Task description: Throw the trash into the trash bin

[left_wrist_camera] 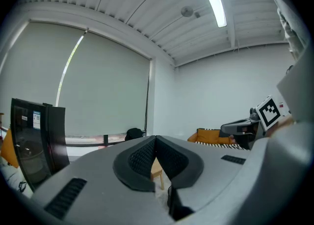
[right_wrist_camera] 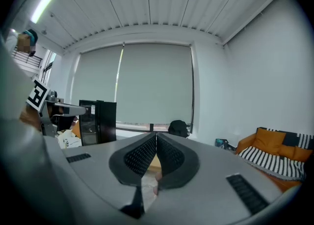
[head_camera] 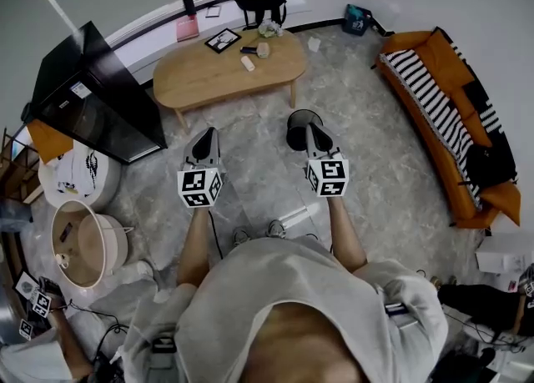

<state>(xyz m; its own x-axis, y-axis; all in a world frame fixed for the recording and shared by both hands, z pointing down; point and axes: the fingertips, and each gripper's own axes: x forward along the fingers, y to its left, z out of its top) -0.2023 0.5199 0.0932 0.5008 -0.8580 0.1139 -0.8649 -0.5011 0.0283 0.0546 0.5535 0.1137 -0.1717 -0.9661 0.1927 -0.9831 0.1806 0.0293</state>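
Head view: small pale scraps of trash (head_camera: pixel 249 62) lie on the oval wooden surface (head_camera: pixel 188 81) in the upper middle, ahead of both tongs and well apart, neither clearly nearer. The dark round bin (head_camera: pixel 297 125) stands just beside my right tongs (head_camera: pixel 312 132).

Left gripper view: my left tongs (left_wrist_camera: pixel 155 138) are closed, empty.

Right gripper view: jaws together, holding nothing.

Pale shirt (head_camera: pixel 292 289); grey, marker-cubed left gripper (head_camera: pixel 206 133)

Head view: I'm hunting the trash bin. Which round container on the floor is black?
The bin by the right gripper; the basket and the tub at far left are both pale.
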